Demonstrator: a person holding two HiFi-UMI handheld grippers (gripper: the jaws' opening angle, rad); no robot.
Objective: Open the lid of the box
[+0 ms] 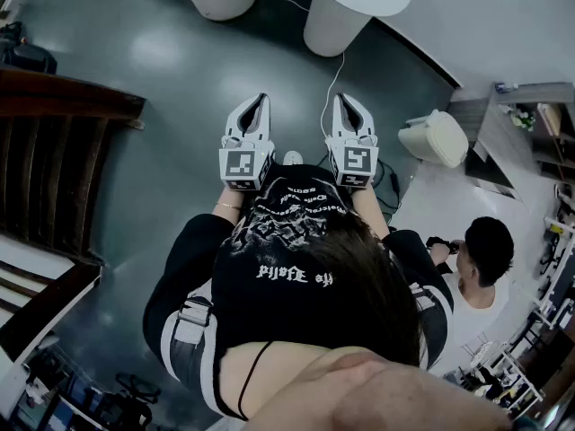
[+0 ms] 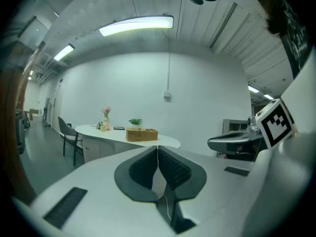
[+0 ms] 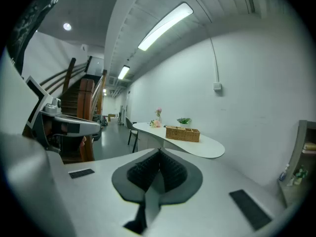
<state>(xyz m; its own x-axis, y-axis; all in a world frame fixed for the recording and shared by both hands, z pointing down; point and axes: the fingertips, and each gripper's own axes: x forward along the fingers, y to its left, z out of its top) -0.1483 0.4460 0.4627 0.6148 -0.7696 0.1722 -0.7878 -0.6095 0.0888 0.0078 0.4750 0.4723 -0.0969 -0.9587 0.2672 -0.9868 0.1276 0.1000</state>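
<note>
Looking down, the head view is showing the left gripper point(image 1: 258, 100) and right gripper point(image 1: 345, 100) side by side over bare grey floor point(image 1: 180, 70), a staircase point(image 1: 54, 151) at the left edge and a seated person point(image 1: 481, 263) at the right; the black shirt's point(image 1: 296, 317) white lettering is illegible. The left gripper view is showing jaws pressed together on nothing, and the wicker box point(image 2: 141, 134) sitting on a white table point(image 2: 168, 141) well away. The right gripper view is showing its jaws closed and empty too, the box near flowers point(image 3: 158, 115).
</note>
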